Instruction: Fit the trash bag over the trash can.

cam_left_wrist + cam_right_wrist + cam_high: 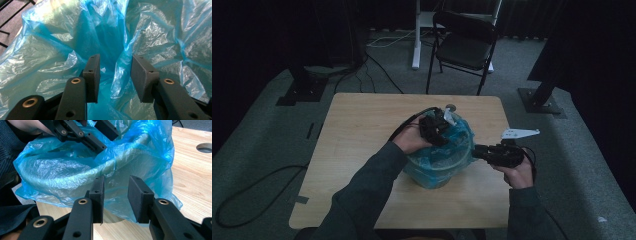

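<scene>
**Operator:** High view first: the blue bag (452, 145) is draped in and over a round bin (437, 176) at the middle of the table (362, 130). My left gripper (435, 129) is over the bin's far-left rim, and my right gripper (482, 152) lies level at its right side, pointing in at it.

**Observer:** Are the jaws on anything?

**Operator:** Both pairs stand apart. In the left gripper view a gathered fold of the bag (122, 70) rises between the left gripper (115, 75) pads, close to the right-hand one, but I judge that it isn't pinched. In the right gripper view the bag's side wall (75, 175) is straight ahead of the right gripper (115, 192), just beyond the tips, with nothing between the pads.

**Observer:** So which hand is nearer?

**Operator:** The left. The film runs upright through its gap, so closing there should catch it. The right gripper would have to push forward into the wall first.

**Observer:** Anything you can't read?

**Operator:** The bin's rim is veiled by plastic, the bin's inside is too dark to judge, and I can't tell whether the film touches the left pads.
</scene>
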Available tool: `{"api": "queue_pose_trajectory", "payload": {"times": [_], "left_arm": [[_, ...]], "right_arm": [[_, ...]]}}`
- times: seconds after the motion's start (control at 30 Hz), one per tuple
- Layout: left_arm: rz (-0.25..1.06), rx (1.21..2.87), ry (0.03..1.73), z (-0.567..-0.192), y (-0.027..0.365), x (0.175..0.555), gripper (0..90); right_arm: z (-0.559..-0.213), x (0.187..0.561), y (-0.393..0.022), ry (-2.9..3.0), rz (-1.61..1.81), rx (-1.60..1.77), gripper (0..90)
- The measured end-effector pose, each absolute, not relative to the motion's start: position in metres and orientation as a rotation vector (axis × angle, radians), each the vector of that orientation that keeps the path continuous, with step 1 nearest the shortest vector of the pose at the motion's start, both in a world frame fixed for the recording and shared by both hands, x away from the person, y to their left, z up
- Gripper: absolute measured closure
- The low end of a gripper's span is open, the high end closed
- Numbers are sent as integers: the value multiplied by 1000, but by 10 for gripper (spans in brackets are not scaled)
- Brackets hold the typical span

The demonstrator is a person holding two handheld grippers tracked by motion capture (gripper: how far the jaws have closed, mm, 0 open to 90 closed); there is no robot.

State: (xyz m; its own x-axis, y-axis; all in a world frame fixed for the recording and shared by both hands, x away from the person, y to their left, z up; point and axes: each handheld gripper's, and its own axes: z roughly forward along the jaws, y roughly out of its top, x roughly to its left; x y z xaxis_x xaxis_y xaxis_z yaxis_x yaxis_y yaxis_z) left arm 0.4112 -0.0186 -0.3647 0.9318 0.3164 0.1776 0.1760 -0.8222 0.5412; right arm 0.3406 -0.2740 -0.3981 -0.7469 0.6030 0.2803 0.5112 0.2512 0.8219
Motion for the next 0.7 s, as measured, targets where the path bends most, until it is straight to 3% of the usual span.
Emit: {"api": "queue_pose_trajectory", "payload": {"times": [0.7], "left_arm": [[385,2649,334,-373,-28,412,593]], "right_arm": [[-405,343,-272,2458,1510,1072,648]]}}
